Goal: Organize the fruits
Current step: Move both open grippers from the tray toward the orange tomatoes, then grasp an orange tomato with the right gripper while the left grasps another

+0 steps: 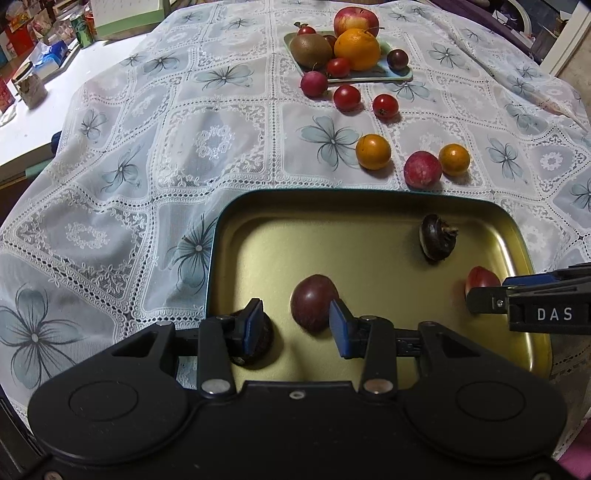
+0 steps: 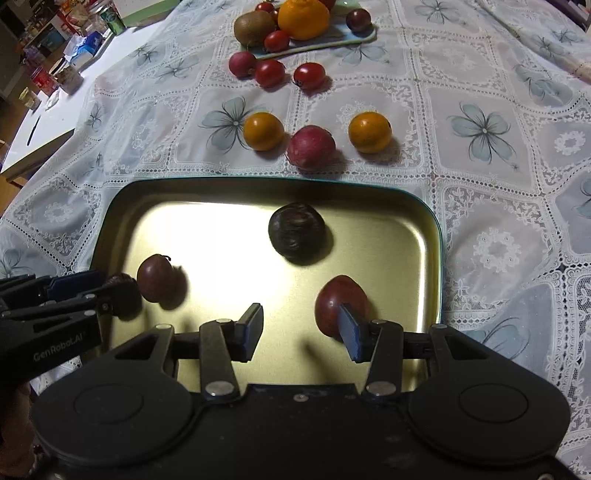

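left wrist view: the left gripper [image 1: 297,323] hung over the near left part of the gold tray [image 1: 369,206], its jaws spread apart and gripping nothing. a dark purple plum [image 1: 314,301] lay on the tray floor between the fingers, closer to the right finger, and whether it touched that finger could not be told. a dark wrinkled fruit [image 1: 258,347] sat behind the left finger at the tray's near left corner. a dark water chestnut [image 1: 437,236] lay toward the tray's far right corner. the right gripper [image 1: 491,299] reached in from the right edge, partly hiding a red fruit [image 1: 480,277]. beyond the tray's far edge, on the lace cloth [image 1: 147,147] covering the tabletop, lay two small oranges [image 1: 373,151] with a red radish [image 1: 421,170] between them. a green plate [image 1: 400,75] at the far side carried a kiwi [image 1: 310,50], a large orange [image 1: 356,48] and an apple [image 1: 354,20].

right wrist view: the right gripper [image 2: 303,330] was released, jaws wide, over the tray's [image 2: 258,184] near edge. a red-purple fruit [image 2: 338,299] lay by its right finger, partly behind that finger. the water chestnut [image 2: 297,232] sat near the tray's middle. the left gripper [image 2: 92,291] entered from the left edge, beside the plum [image 2: 155,278].
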A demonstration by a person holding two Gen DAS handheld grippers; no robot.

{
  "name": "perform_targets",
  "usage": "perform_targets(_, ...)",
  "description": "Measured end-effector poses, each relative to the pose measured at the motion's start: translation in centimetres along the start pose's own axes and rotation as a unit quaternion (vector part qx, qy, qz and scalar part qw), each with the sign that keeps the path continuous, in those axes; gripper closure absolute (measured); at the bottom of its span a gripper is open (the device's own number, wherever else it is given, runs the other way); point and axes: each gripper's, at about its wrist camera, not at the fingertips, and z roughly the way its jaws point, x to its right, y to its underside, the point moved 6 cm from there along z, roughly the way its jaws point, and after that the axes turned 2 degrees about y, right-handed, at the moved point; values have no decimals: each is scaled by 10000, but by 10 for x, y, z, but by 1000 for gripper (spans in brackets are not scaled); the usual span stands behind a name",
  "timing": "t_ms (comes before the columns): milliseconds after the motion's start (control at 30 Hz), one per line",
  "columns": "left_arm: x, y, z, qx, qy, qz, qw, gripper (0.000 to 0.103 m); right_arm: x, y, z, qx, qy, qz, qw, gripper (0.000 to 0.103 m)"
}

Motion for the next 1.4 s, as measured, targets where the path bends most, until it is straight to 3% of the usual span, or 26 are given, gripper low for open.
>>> perform_targets(267, 8, -10, 2, 16, 7, 14, 10000, 55, 21, -20, -17, 444, 331, 24, 9985, 55)
perform_targets(600, 25, -43, 6, 190, 6, 146, 9997, 55, 83, -62, -16, 702, 1033, 888, 9882, 55)
perform_targets(733, 29, -57, 10, 272, 30, 88, 9996, 55, 92, -76, -14, 834, 980, 1074, 9858, 55)
perform_targets(933, 39, -78, 24, 231, 193, -23, 9995, 55, 94, -94, -14, 1543, 863, 1517, 9725, 55)
perform_targets(1100, 42, -94, 35, 307, 110, -35, 9995, 55, 85, -110, -3, 1373, 624, 1409, 9785, 55)
perform_targets(1300, 36, -99, 47, 228, 26, -166, 9996, 55, 69, -118, 7, 1574, 452, 1461, 9756, 55)
perform_targets(1400, 33, -100, 50, 203, 14, -209, 9996, 55, 64, -122, 17, 1405, 421, 1536, 9772, 55)
